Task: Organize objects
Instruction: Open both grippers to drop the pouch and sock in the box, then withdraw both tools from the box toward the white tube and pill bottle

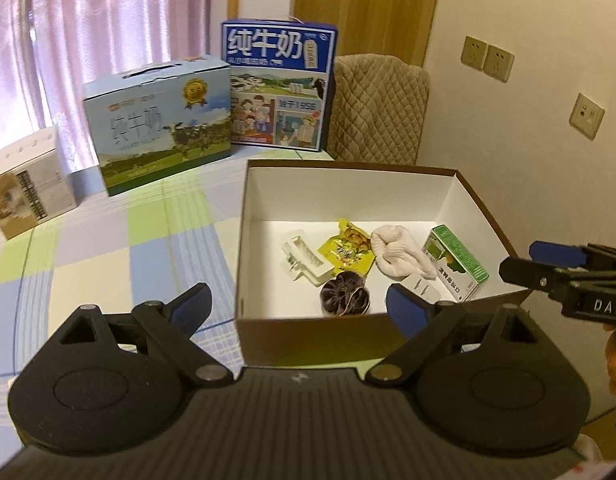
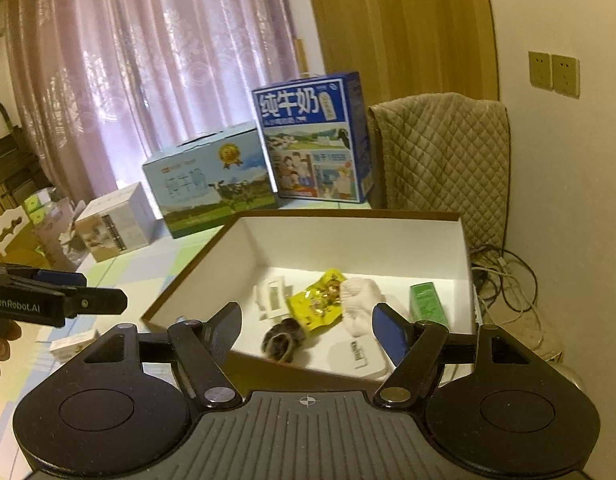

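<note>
Both grippers wide apart, holding nothing: left gripper [image 1: 300, 308] near the brown box [image 1: 308, 336], right gripper [image 2: 308, 330] over its near wall. Inside lie yellow packet [image 1: 345, 254], white cloth [image 1: 399, 254], green carton [image 1: 457, 262], hair clip [image 1: 304, 260].

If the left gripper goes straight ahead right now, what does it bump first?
Probably the near brown wall of the open box. The left gripper is open and empty, pointing at it. If it rides higher, it may clear the rim and reach the dark scrunchie.

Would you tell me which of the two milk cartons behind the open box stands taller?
The dark blue carton beside the quilted chair; the pale blue one with the gold medal is lower.
</note>
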`<state>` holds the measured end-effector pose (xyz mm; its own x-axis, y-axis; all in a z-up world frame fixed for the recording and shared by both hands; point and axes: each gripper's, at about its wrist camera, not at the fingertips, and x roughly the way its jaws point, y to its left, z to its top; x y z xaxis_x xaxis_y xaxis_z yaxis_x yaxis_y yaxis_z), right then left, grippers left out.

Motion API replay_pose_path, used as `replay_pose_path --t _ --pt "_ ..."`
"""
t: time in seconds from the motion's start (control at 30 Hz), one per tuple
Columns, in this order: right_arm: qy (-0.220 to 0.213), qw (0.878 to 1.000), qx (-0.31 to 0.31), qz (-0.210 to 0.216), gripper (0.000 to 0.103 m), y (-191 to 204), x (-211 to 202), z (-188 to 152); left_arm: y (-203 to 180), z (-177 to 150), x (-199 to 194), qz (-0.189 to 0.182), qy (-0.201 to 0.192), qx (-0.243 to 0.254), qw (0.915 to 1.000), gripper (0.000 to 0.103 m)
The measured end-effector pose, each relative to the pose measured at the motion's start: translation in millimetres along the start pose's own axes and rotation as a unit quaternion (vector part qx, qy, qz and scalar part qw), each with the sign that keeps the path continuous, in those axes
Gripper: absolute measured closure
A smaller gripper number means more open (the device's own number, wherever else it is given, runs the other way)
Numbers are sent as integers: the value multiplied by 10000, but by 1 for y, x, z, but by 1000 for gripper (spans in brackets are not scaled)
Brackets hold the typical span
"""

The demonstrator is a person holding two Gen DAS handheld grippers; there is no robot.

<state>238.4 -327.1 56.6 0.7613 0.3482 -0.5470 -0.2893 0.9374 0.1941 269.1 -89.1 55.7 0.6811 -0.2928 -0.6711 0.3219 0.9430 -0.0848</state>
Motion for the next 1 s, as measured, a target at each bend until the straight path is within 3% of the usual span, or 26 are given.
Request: replay_pose_path --t 0.6,0.73,1.0 --pt "424 9974 -399 417 33 61 -7 -48 40 -64 -61 424 63 -473 9980 11" --pt "514 9965 -430 494 33 71 0 -62 50 -81 -66 396 93 -739 9964 11" --pt "904 9932 -486 555 33 90 24 -98 68 -120 -64 732 311 -1034 9915 11"
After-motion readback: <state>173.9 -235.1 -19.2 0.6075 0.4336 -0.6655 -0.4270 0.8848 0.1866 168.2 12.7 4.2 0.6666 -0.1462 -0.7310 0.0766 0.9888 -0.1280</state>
